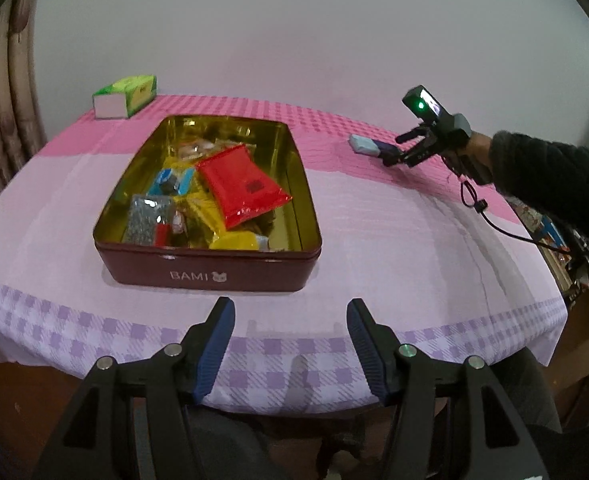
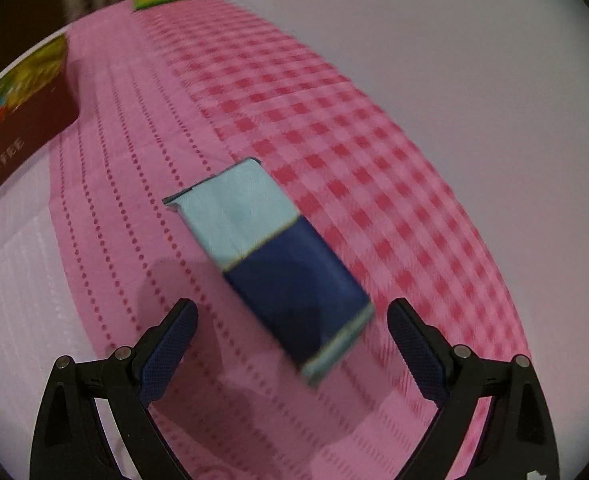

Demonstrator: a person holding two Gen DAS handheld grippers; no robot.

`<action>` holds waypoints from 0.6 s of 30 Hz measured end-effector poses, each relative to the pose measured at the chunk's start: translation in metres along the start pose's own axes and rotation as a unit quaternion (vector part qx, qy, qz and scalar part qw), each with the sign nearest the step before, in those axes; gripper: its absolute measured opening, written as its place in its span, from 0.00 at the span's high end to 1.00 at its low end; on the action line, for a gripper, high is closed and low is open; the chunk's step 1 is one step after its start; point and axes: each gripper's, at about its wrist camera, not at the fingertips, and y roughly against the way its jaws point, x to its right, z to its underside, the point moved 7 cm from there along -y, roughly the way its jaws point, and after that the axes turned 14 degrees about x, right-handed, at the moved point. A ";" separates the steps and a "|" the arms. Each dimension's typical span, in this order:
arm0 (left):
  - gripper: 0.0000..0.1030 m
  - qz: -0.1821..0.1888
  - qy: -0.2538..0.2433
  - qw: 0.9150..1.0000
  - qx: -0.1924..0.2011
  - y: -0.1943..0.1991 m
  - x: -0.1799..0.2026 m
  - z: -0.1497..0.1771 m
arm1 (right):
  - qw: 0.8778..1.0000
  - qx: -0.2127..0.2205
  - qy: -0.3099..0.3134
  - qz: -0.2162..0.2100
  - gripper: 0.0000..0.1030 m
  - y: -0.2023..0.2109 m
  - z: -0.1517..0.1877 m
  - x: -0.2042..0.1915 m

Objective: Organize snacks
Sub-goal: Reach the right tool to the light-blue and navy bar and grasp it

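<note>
Right tongs (image 2: 292, 332), jaws spread wide and empty, straddle the dark end of a blue snack packet (image 2: 268, 262) lying flat on the desk (image 2: 374, 152); apparently light, soft and slippery, best pinched across its narrow width; left tongs (image 1: 290, 340) hover open.

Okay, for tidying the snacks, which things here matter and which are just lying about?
Part of the job:
- dark red metal tin, gold inside, holding snacks
- red foil snack packet in the tin
- light-blue and navy snack packet on the pink cloth
- right gripper, open around that packet

Just lying about:
- green and yellow carton at the table's far corner
</note>
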 end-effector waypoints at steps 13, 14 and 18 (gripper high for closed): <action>0.42 -0.005 0.008 0.999 -0.033 -0.015 -0.003 0.015 | 0.995 0.004 -0.027 -0.094 0.45 -0.011 -0.014 -0.003; 0.42 -0.004 0.008 0.999 -0.031 -0.015 -0.004 0.013 | 0.995 0.007 -0.036 -0.091 0.47 -0.010 -0.013 -0.005; 0.42 -0.009 0.006 1.000 -0.021 -0.008 -0.003 0.010 | 0.996 0.020 -0.070 -0.048 0.49 0.005 -0.003 -0.012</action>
